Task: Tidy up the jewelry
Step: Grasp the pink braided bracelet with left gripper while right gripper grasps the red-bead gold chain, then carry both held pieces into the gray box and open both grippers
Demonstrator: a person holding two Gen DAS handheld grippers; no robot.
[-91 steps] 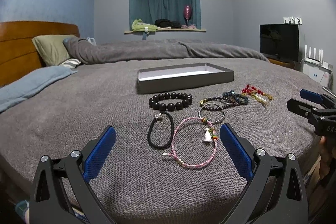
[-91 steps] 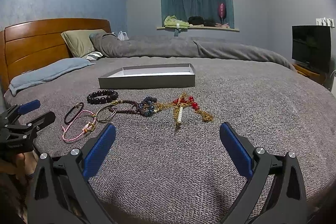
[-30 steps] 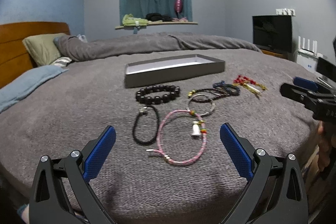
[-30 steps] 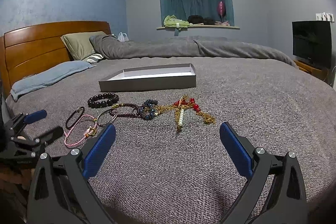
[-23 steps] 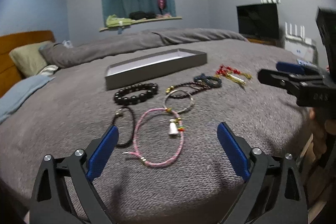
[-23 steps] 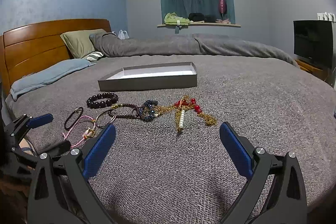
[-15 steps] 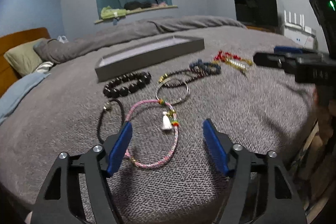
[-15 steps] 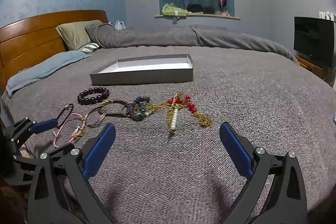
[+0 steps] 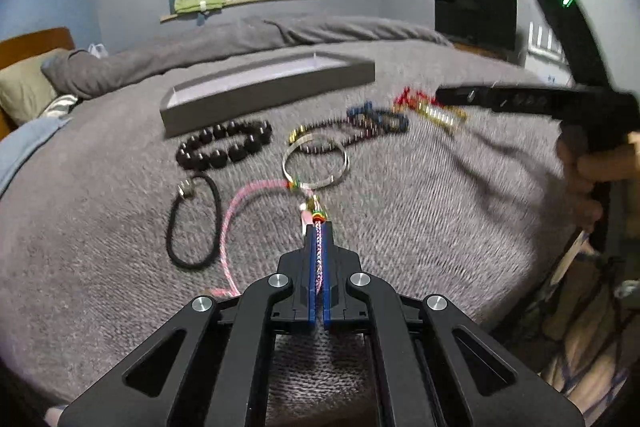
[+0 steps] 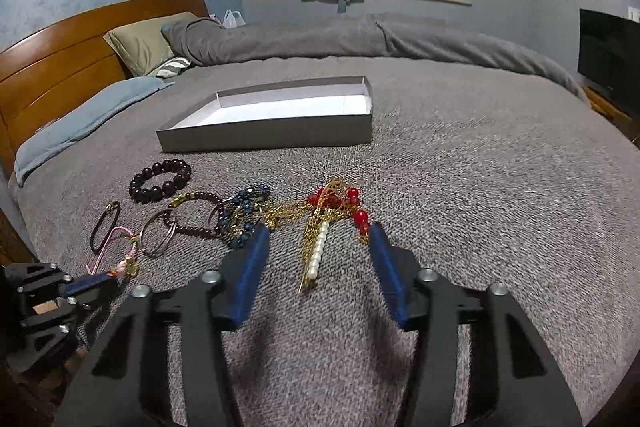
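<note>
clamping pink cord bracelet (image 9: 240, 203), left claw (image 9: 318, 227)

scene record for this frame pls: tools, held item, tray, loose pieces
left tool: shut on the pink braided cord bracelet, which still lies on the grey blanket
right tool: open, straddling the gold chain with red beads and pearl strand
shallow grey cardboard tray: no jewelry visible inside
loose: dark round-bead bracelet, black elastic loop, silver bangle
</note>
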